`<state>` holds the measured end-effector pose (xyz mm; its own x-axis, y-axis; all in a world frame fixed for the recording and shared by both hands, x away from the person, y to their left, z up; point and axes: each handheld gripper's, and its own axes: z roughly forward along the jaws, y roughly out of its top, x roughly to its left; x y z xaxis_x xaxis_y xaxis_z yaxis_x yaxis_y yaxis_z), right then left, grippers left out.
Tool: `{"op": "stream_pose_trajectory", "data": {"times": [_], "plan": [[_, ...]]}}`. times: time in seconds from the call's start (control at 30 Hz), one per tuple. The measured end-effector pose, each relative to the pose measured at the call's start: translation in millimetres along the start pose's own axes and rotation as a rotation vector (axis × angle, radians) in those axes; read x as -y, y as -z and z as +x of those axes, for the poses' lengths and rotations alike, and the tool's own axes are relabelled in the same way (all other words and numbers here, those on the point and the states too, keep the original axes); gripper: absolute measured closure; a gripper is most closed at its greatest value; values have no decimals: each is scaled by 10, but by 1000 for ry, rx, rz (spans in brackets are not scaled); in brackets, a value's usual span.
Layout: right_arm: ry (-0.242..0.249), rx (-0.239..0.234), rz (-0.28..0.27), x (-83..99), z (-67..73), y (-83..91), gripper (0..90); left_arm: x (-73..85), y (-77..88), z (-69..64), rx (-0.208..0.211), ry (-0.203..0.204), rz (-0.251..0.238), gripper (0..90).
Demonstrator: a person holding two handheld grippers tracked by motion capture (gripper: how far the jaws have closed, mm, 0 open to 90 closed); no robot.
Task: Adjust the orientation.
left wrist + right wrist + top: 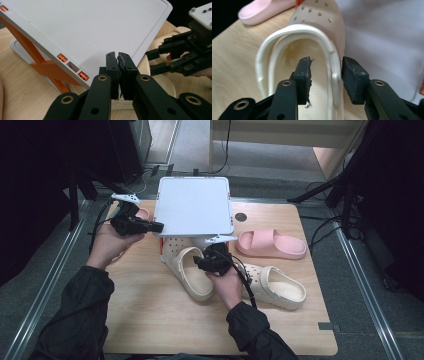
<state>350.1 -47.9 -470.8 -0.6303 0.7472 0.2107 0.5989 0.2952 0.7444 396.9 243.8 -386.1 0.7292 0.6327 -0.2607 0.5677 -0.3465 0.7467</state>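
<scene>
At about nine o'clock on the table (150,330), the left gripper (156,226) has its jaws pressed together on the edge of the white box lid (195,205), holding it tilted up on its orange hinge struts (47,67); in the left gripper view the pads (113,72) meet with the lid's rim right behind them. The lid looks stiff and light, so an edge pinch should hold it, though smooth plastic may slip.

At the centre lies the cream clog (192,272), its toe tucked under the raised lid. The right gripper (204,261) straddles the clog's side wall with jaws apart: in the right gripper view one pad (303,80) sits inside the shoe and the other (352,80) outside, with the rim (332,62) between them and not squeezed. The foam likely gives under pressure and weighs little; the thick rim near the heel strap is a sound place to clamp.

Toward four o'clock rests a second cream clog (277,287), and at two o'clock a pink slide (270,244).
</scene>
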Motion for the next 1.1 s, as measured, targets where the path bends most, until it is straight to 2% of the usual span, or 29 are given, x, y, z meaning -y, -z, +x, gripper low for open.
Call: {"op": "stream_pose_trajectory", "data": {"times": [0.13,0.17,0.27,0.3,0.33,0.37,0.4,0.47,0.5,0.6,0.63,0.73,0.77,0.9,0.93,1.07,1.1], "plan": [[24,-2,-5,32,15,131,597,1,0,1,1,2,-1,868],[28,-14,-15,63,27,221,609,0,-1,0,0,2,-1,867],[29,-33,-28,103,33,300,628,3,-2,-4,-2,-5,-2,870],[22,-47,-31,154,32,366,671,3,-1,-5,-7,-10,-1,881],[22,-47,-31,154,32,366,671,3,-1,-5,-7,-10,-1,881],[25,-55,-34,219,30,421,720,4,-2,-6,-7,-9,-3,881],[25,-55,-34,219,30,421,720,4,-2,-6,-7,-9,-3,881],[28,-71,-37,334,39,495,833,6,-1,-3,-5,-8,-3,881],[33,-81,-40,376,41,516,858,7,-2,2,-1,-5,-5,881],[33,-98,-37,459,53,557,888,9,-2,6,1,-3,-7,881],[35,-112,-39,542,74,586,900,10,-2,8,2,-2,-7,881],[36,-119,-35,632,104,611,900,10,-1,6,0,-9,-6,886],[41,-128,-42,726,130,622,900,11,-1,-1,-11,-19,-6,892],[57,-118,-36,853,179,624,900,11,-3,-6,-13,-16,-6,893],[65,-115,-17,921,195,607,900,12,-2,-4,-12,-15,-7,893],[71,-120,11,1006,196,564,900,14,-1,4,-4,-11,-8,893],[74,-126,34,1043,193,527,900,15,-2,4,-4,-11,-8,893]]}}
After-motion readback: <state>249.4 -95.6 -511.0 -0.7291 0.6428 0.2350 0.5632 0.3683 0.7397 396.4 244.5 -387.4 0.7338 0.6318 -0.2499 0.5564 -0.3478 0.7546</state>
